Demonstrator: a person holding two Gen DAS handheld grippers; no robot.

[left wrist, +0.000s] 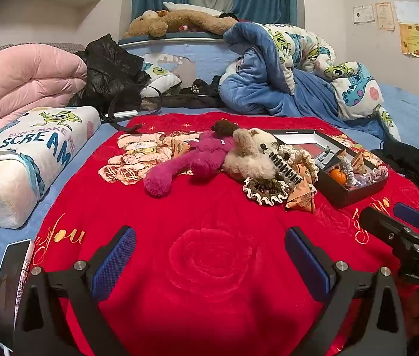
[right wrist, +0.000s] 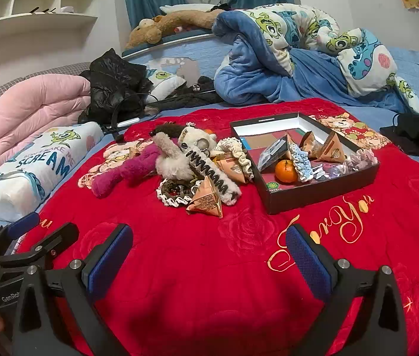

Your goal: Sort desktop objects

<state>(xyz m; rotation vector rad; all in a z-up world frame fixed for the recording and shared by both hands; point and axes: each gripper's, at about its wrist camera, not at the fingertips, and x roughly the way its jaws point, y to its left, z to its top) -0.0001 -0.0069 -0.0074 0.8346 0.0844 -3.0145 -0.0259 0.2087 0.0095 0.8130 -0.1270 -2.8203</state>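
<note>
A pile lies on the red blanket (left wrist: 209,231): a magenta plush (left wrist: 191,160) (right wrist: 126,169), a cream plush bear (left wrist: 254,154) (right wrist: 177,154), a black claw clip (right wrist: 206,166), frilly scrunchies (right wrist: 174,192) and triangular orange packets (right wrist: 206,201) (left wrist: 301,198). To its right a black box (right wrist: 322,195) (left wrist: 354,192) holds an orange (right wrist: 286,171), packets and scrunchies. My left gripper (left wrist: 209,261) and my right gripper (right wrist: 209,258) both stand open and empty over bare blanket, well short of the pile. Each gripper shows at the other view's edge.
A printed pillow (left wrist: 31,154) and a pink quilt (left wrist: 22,80) lie at the left. A black jacket (left wrist: 111,71), a blue cartoon blanket (right wrist: 298,53) and a brown plush (left wrist: 177,20) sit behind. Dark clothing (right wrist: 417,139) lies at the right.
</note>
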